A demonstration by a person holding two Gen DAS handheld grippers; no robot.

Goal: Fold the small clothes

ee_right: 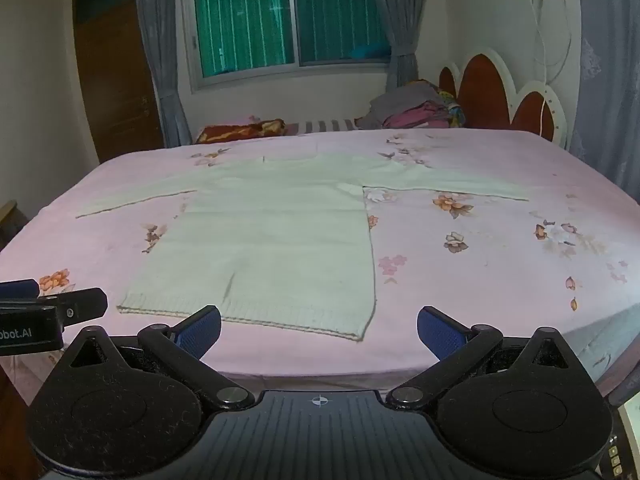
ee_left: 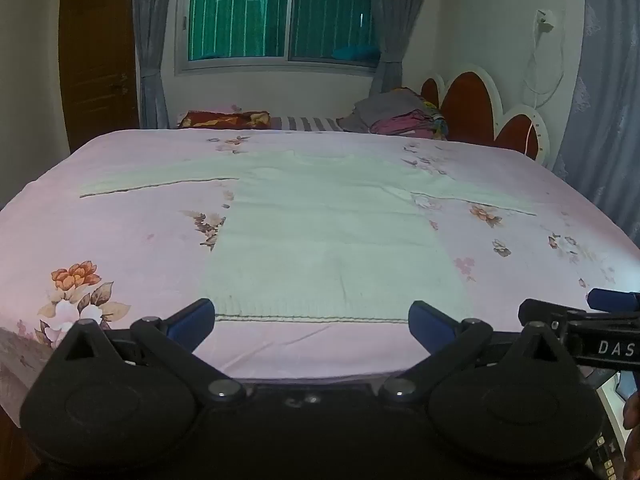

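1. The left gripper [ee_left: 312, 322] is held level at the near edge of the bed [ee_left: 120, 216], pointing across it toward the window [ee_left: 280, 16]; its blue-padded fingers [ee_left: 196, 320] are spread wide apart with nothing between them; they sit just short of the sweater's hem, and whether they touch the sheet cannot be told.
2. The right gripper [ee_right: 320, 328] is held beside it in the same low, level pose, a little to the right; its fingers [ee_right: 438, 332] are likewise spread wide and hold nothing; its left pad lies over the hem in the right wrist view, its right pad over bare pink sheet.
3. Each gripper shows at the edge of the other's view, so the two are close side by side.
4. The pale sweater [ee_left: 320, 232] lies flat and unfolded in the middle of the flowered pink sheet, hem toward the grippers, both sleeves stretched out to the sides, neckline toward the far edge.
5. At the far end, by the headboard [ee_right: 492, 92], rests a pile of clothes [ee_right: 416, 110]; a patterned pillow [ee_right: 244, 130] lies to its left; a wooden door [ee_right: 116, 80] stands at the left wall.
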